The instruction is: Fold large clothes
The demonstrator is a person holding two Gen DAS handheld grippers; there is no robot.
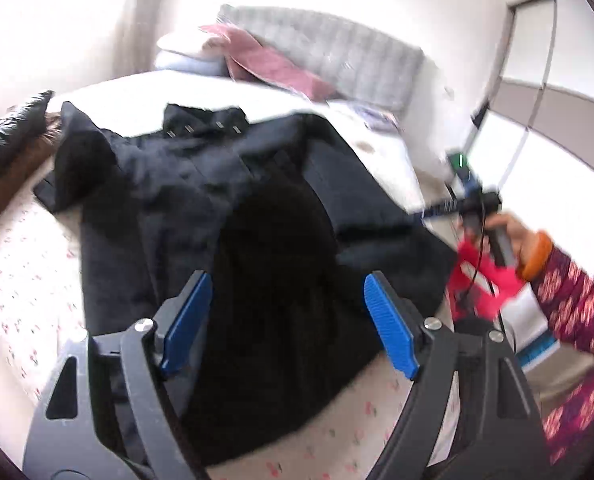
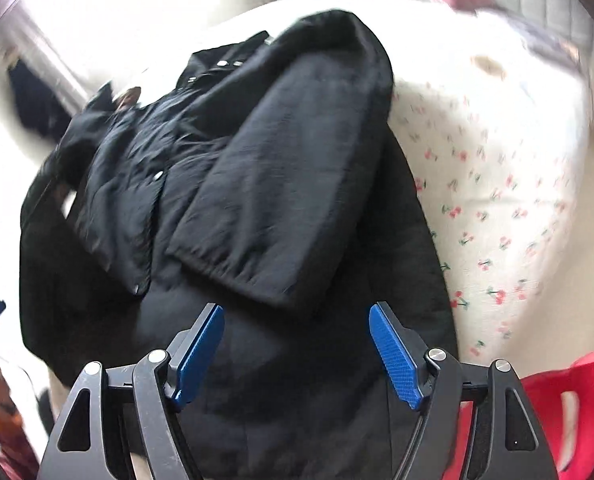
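You are holding your left gripper (image 1: pixel 287 320) with its blue pads (image 1: pixel 189 322) spread wide, gripping nothing, over the near hem of the black coat (image 1: pixel 225 208). Your right gripper (image 2: pixel 297 356) is likewise gaping wide and carrying nothing, hanging just above the coat's lower part. The coat is lying on the bed (image 1: pixel 13 280), on the cream sheet printed with small red cherries, its near part dark and bunched. In the right wrist view a sleeve (image 2: pixel 281 184) is lying folded across the coat's front, cuff toward you, and small metal snaps (image 2: pixel 159 176) are showing along the placket. Farther off, your right hand (image 1: pixel 509 236) is gripping its tool beside a red stool (image 1: pixel 483 284). Beyond the coat, a pink cloth (image 1: pixel 273 64) is lying against the grey headboard (image 1: pixel 337 48).
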